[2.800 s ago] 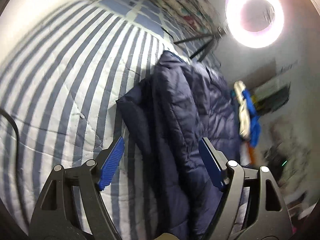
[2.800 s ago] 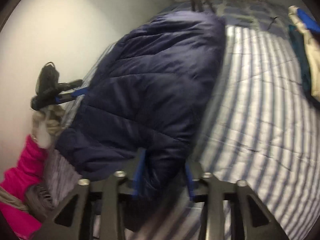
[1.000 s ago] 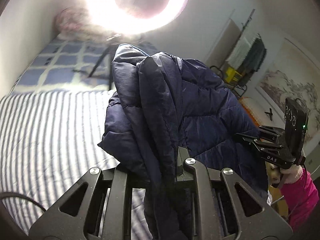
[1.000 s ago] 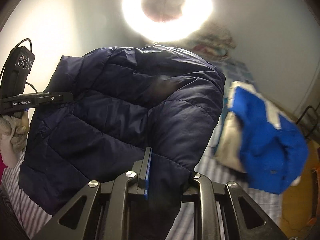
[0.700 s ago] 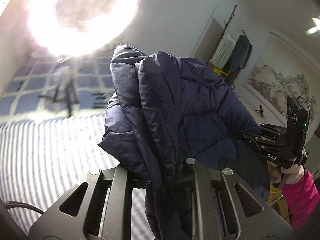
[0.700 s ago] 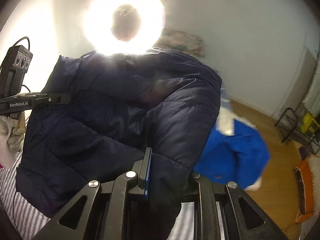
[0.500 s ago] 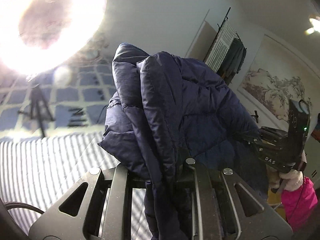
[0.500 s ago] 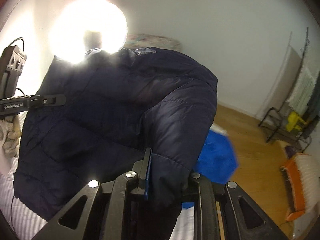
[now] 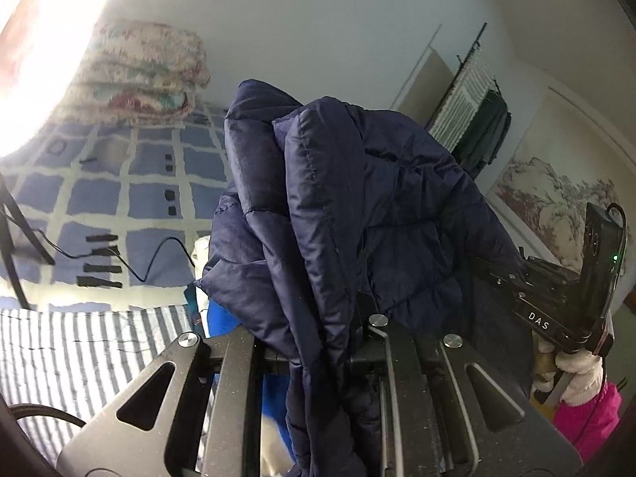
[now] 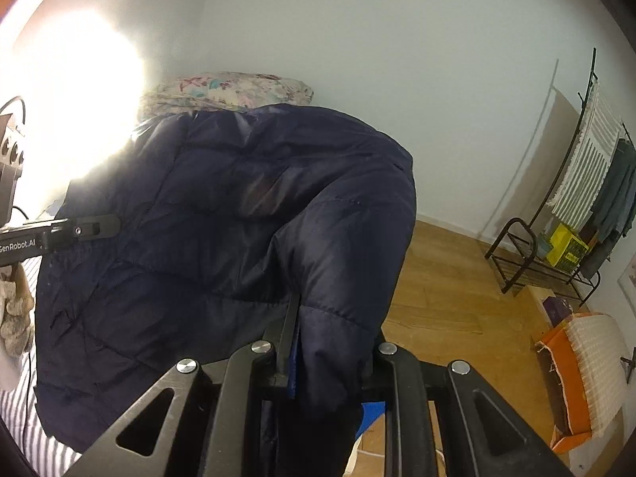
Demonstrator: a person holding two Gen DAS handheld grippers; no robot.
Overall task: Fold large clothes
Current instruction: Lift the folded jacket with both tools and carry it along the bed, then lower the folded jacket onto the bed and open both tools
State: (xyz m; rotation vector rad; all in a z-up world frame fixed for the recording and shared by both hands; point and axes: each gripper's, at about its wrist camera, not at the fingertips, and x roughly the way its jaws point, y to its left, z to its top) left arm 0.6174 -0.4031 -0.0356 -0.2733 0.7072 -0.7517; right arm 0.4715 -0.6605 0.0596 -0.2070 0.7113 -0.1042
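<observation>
A navy blue quilted puffer jacket (image 9: 357, 206) hangs in the air above the striped bed (image 9: 87, 342), held up between both grippers. My left gripper (image 9: 318, 342) is shut on one folded edge of the jacket, which drapes down over its jaws. My right gripper (image 10: 318, 342) is shut on the other edge of the jacket (image 10: 222, 230). The right gripper also shows in the left wrist view (image 9: 556, 302), at the jacket's far side. The left gripper shows in the right wrist view (image 10: 59, 234), at the left.
Folded floral quilts (image 9: 147, 75) lie at the head of the bed on a blue checked cover (image 9: 119, 198). A blue garment (image 9: 222, 318) lies below the jacket. A clothes rack (image 10: 576, 206) stands on the wooden floor (image 10: 445, 286). A bright ring light (image 10: 75, 91) glares at the left.
Both grippers have swung round to the right with the jacket held up; the ring light has slid to the left edge and the floor and clothes rack have come into view.
</observation>
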